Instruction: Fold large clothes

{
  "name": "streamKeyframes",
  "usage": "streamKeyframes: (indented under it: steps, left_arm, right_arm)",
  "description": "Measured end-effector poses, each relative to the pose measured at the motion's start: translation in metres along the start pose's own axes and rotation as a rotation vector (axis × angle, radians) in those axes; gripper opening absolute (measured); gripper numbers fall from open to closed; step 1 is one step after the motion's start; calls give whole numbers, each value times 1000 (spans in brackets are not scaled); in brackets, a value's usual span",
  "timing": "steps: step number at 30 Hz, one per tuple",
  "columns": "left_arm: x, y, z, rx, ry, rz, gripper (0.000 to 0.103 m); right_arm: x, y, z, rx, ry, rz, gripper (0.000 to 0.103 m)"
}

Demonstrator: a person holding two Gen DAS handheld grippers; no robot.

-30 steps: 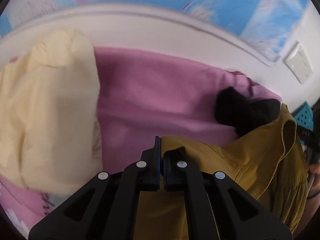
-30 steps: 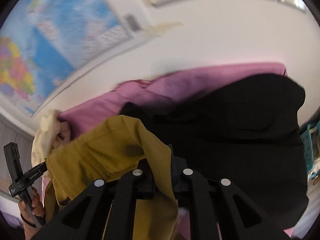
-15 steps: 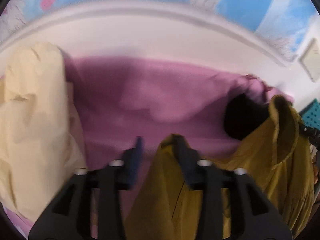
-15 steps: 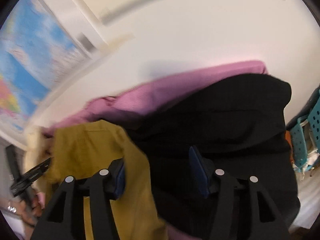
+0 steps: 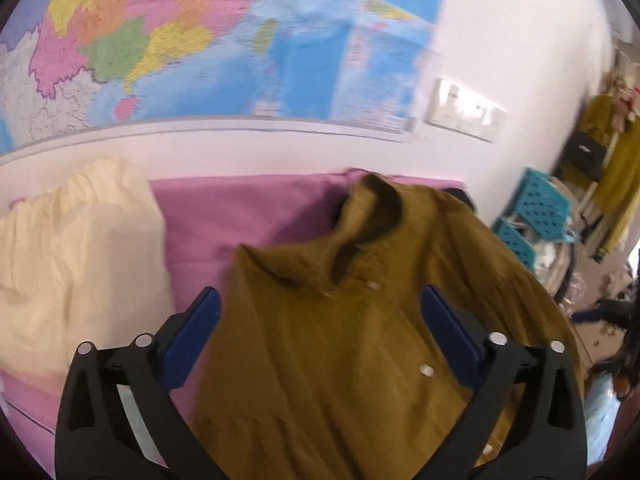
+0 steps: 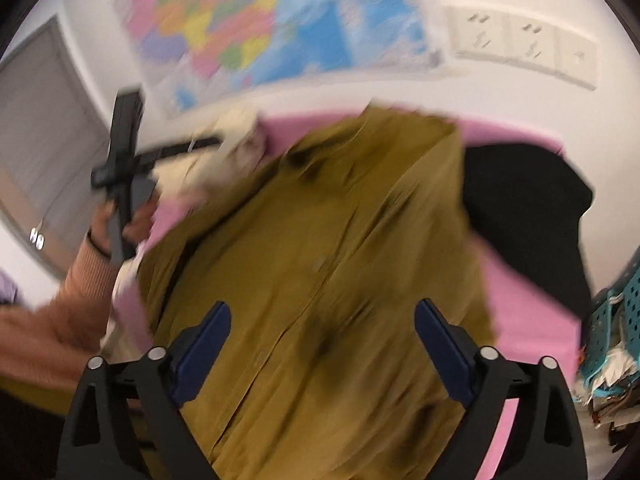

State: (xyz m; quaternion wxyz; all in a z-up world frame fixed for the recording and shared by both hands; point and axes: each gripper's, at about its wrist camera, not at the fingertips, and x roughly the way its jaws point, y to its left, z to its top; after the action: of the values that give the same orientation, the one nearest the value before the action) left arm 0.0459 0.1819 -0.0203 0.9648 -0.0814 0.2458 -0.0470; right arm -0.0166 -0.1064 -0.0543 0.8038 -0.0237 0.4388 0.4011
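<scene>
Lying on the pink sheet point(image 5: 248, 208), the mustard-yellow buttoned shirt point(image 5: 340, 340) is released: both left gripper point(image 5: 320, 320) and right gripper point(image 6: 322, 334) have just been opened wide, nothing is held; contents of the turquoise perforated plastic baskets point(image 5: 540, 204) cannot be told.

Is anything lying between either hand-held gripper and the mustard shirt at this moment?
Nothing visible. The mustard shirt lies spread on the pink sheet, directly below the open left hand-held gripper and the open right hand-held gripper, whose jaws have just been opening. The cream garment and black garment sit off to the sides.

An olive-mustard buttoned shirt point(image 5: 344, 344) is seen lying rumpled, collar raised toward the wall, spread over a pink sheet point(image 5: 240, 212).
</scene>
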Motion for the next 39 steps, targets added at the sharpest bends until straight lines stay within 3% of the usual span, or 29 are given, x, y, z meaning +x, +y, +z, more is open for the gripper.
streamKeyframes:
  steps: [3,5,6,7,8,9,11,13,19,22,24,28,30,32,34,39]
  left_arm:
    - [11,-17,-20,0,17,-45,98]
    - [11,-28,-30,3,9,-69,98]
    - [10,-32,-35,1,6,-79,98]
    - [13,-34,-39,-1,3,-78,98]
    - [12,-36,-43,-5,4,-80,98]
    - [11,-36,-46,-11,8,-82,98]
    - [9,-37,-51,-8,5,-73,98]
    - [6,-36,-53,-6,-1,-60,98]
    - [-7,-21,-43,-3,-75,-3,98]
    - [-6,-9,-40,-17,-77,46,98]
    - [-3,4,-42,-33,-55,80,98]
    - [-3,28,-55,-61,-1,135,98]
    - [-9,39,-68,-75,25,126,98]
    - [-17,47,-83,-84,56,96,98]
    - [-27,50,-99,-80,79,67,98]
    - [-58,29,-138,-34,64,-7,98]
  right_arm:
    - [25,13,-27,-29,75,-104,90]
    - [36,13,-40,-34,83,-138,69]
    - [37,9,-43,-17,83,-149,48]
    - [34,4,-44,7,71,-141,32]
    - [26,0,-44,32,45,-112,24]
    - [20,-6,-42,52,21,-96,10]
    - [-9,-15,-35,82,-53,-105,7]
    - [-36,-24,-22,94,-123,-172,5]
    - [-102,-94,19,195,-278,-358,5]
    - [-93,-145,18,298,-254,-406,5]
    - [-66,-184,9,378,-179,-396,8]
    - [-6,-234,-22,519,-45,-427,23]
    - [13,-245,-35,573,-29,-404,23]
    - [14,-249,-43,595,-55,-415,31]
    - [9,-248,-47,617,-70,-443,48]
    - [-25,-234,-40,577,-185,-537,68]
